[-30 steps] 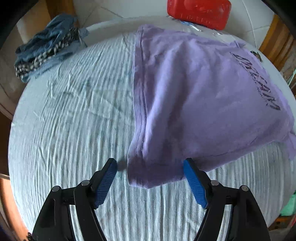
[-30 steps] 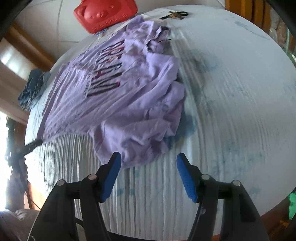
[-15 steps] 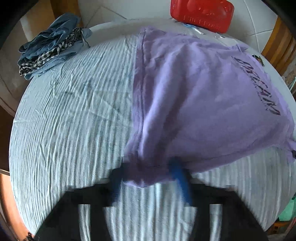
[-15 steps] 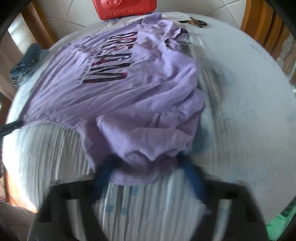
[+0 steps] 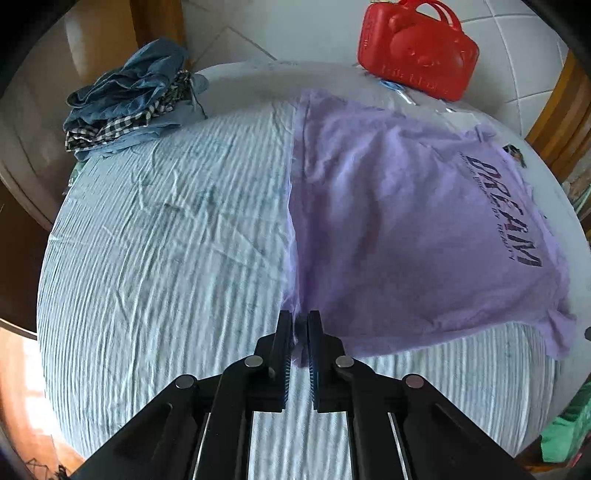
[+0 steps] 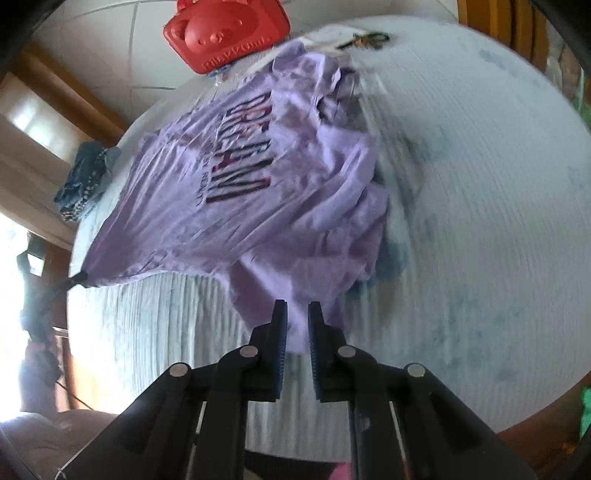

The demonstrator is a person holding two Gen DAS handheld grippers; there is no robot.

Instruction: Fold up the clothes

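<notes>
A lilac T-shirt (image 5: 399, 229) with dark "DREAM" lettering lies on a round table under a pale blue ribbed cloth (image 5: 166, 258). My left gripper (image 5: 298, 325) is shut on the shirt's near hem corner. In the right wrist view the shirt (image 6: 258, 192) is rumpled, and my right gripper (image 6: 296, 317) is shut on its near sleeve end. The left gripper shows there too, at the shirt's left corner (image 6: 75, 278).
A red plastic case (image 5: 417, 48) stands at the table's far edge, also in the right wrist view (image 6: 225, 33). A pile of denim and checked clothes (image 5: 129, 107) lies at the far left. Keys (image 6: 364, 38) lie past the shirt. The bare cloth extends left of the shirt.
Both grippers were open around the shirt's near edges one second ago. Both have closed on the fabric and the shirt is now pulled taut between them.
</notes>
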